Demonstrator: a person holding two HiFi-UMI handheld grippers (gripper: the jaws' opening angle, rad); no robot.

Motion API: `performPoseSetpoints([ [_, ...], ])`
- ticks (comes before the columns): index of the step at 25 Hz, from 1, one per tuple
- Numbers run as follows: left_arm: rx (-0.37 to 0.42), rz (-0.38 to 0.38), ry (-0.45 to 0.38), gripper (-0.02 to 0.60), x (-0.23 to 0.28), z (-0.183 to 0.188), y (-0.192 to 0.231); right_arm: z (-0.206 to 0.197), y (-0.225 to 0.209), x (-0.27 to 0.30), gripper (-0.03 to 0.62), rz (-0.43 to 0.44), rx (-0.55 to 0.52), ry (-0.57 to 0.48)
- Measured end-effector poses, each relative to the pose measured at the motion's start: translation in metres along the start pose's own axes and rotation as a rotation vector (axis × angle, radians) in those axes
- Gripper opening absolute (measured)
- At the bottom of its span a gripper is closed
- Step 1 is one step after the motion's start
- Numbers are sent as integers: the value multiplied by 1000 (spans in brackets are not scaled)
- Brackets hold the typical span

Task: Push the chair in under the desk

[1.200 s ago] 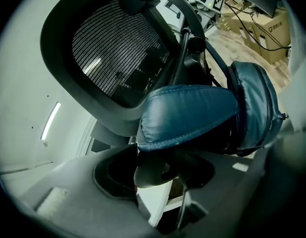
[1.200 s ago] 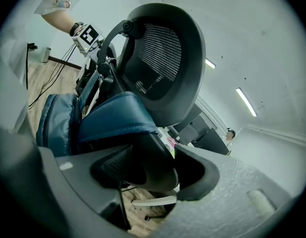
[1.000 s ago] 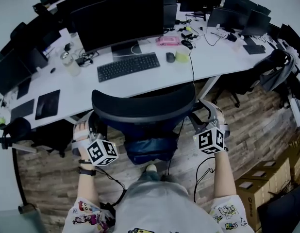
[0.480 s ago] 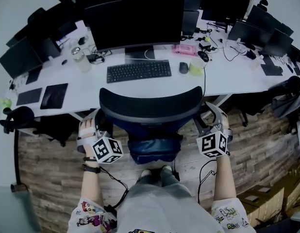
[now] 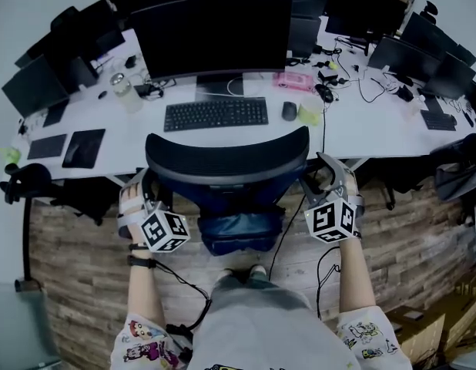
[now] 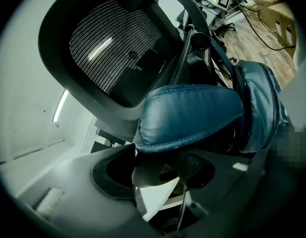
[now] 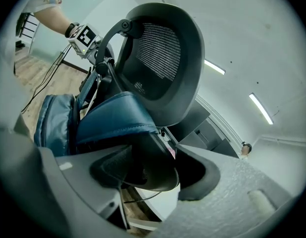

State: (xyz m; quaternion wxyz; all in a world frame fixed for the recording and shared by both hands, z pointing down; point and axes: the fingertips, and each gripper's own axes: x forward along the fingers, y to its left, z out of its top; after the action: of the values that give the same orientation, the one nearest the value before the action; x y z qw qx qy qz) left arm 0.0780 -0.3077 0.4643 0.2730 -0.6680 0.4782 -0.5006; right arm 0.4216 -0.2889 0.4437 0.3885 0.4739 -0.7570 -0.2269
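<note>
Jaws wide on chair armrests (image 6: 150, 175): left gripper (image 6: 165, 162), right gripper (image 7: 155, 175).

The head camera looks steeply down over the chair (image 5: 226, 164) to the desk (image 5: 361, 122). The camera on the left gripper (image 5: 148, 190) and the one on the right gripper (image 5: 329, 177) sit very close at the chair's sides, low, facing upward and inward. All three share the chair; each gripper view seems to catch the other gripper.

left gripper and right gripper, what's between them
The chair, its black backrest and blue cushion, in the head view. The left gripper grips its left armrest, the right gripper its right armrest.
</note>
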Motion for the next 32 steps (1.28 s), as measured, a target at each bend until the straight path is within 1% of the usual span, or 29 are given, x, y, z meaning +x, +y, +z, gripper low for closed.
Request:
performPoseSetpoints([
  [5, -7, 11, 16, 232, 7, 3, 1, -2, -5, 6, 267, 4, -4, -17],
  [12, 5, 12, 32, 232, 15, -1, 6, 3, -4, 11, 267, 0, -7, -15],
  [23, 4, 16, 7, 236, 15, 0, 6, 1, -4, 12, 267, -4, -4, 1],
  [32, 4, 14, 4, 238, 14, 1, 4, -1, -3, 9, 267, -2, 3, 11],
])
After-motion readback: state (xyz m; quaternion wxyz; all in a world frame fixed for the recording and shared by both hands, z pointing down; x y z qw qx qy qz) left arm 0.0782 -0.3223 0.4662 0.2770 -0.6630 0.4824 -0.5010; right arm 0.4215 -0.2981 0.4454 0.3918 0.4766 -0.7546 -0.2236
